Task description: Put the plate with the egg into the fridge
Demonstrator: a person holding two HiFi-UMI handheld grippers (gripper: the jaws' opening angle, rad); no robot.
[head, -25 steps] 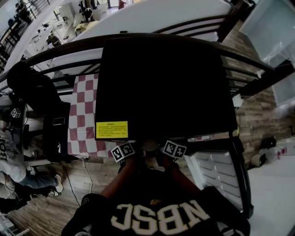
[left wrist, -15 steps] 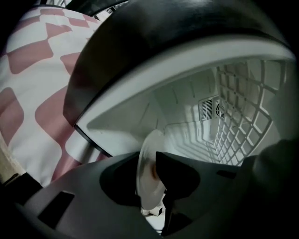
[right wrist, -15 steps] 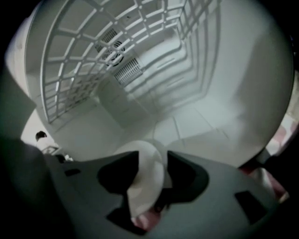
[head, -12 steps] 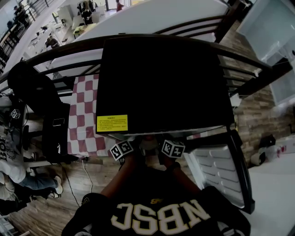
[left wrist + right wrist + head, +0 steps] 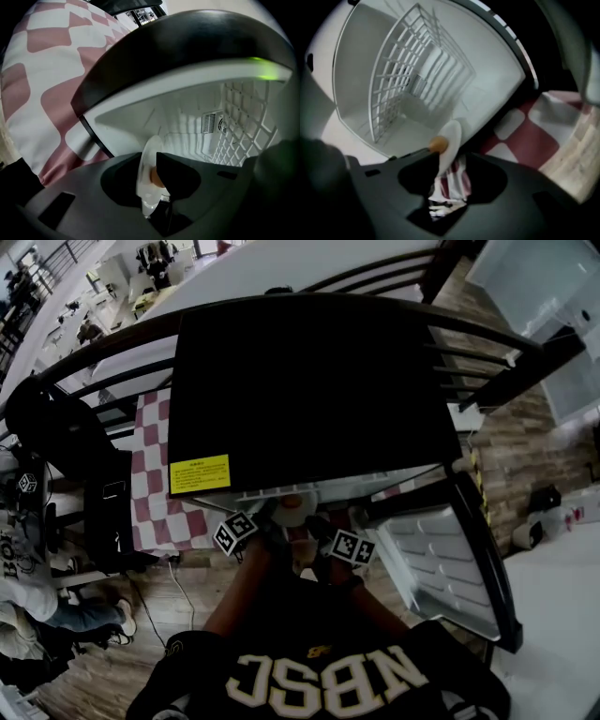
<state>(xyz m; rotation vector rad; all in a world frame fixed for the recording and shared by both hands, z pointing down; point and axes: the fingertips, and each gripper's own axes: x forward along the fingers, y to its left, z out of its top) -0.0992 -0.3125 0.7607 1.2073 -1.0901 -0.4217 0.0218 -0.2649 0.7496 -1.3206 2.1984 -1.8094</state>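
Note:
A small pale plate (image 5: 284,515) with a brown egg (image 5: 154,176) on it hangs at the mouth of the open black fridge (image 5: 309,390). My left gripper (image 5: 255,524) grips its left rim and my right gripper (image 5: 330,532) its right rim, both shut on it. In the left gripper view the plate (image 5: 146,173) stands edge-on between the jaws, before the white fridge interior (image 5: 187,126). The right gripper view shows the plate (image 5: 449,139) and egg (image 5: 437,144) the same way, level with the space beside the wire shelf (image 5: 401,79).
The fridge door (image 5: 450,563) stands open to the right, its white inner racks facing me. A red and white checked cloth (image 5: 155,484) covers the table left of the fridge. People and a dark chair (image 5: 56,427) are at the far left. A curved dark railing (image 5: 487,343) runs behind.
The white front edge of the fridge opening and the plate between the grippers have come into the head view. The two marker cubes have spread slightly apart.

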